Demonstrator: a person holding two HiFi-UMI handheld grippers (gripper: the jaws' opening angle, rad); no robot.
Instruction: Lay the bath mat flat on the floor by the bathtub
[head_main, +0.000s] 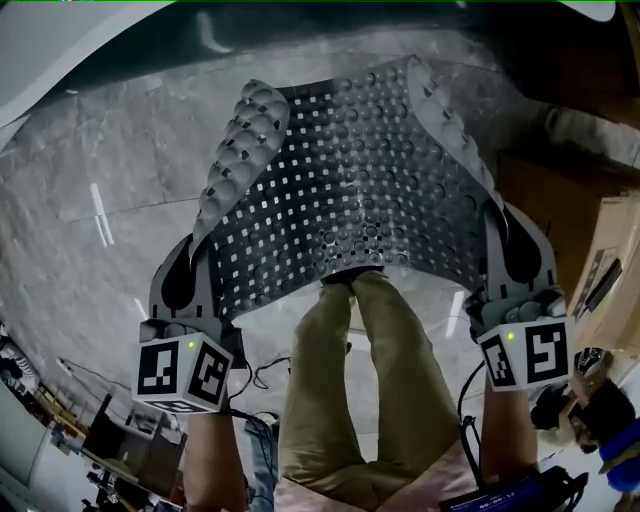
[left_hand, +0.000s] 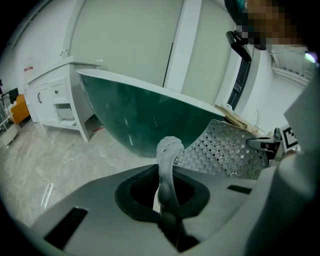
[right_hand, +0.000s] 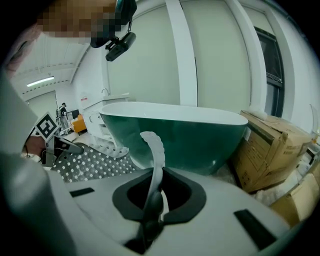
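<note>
Bath mat (head_main: 350, 190): grey, perforated, studded with suction cups, spread between the two grippers over the pale marbled floor (head_main: 90, 170), in front of the person's legs (head_main: 370, 380). Both side edges curl up and over. Whether the far edge touches the floor cannot be told. Left gripper (left_hand: 167, 200): jaws pinched tight on the mat's left edge. Right gripper (right_hand: 152, 200): jaws clamped likewise on the right edge. Green bathtub (right_hand: 190, 135) with a white rim just beyond the mat. Cardboard boxes (right_hand: 270, 145) right of the tub; white cabinet (left_hand: 55, 100) to its left.
</note>
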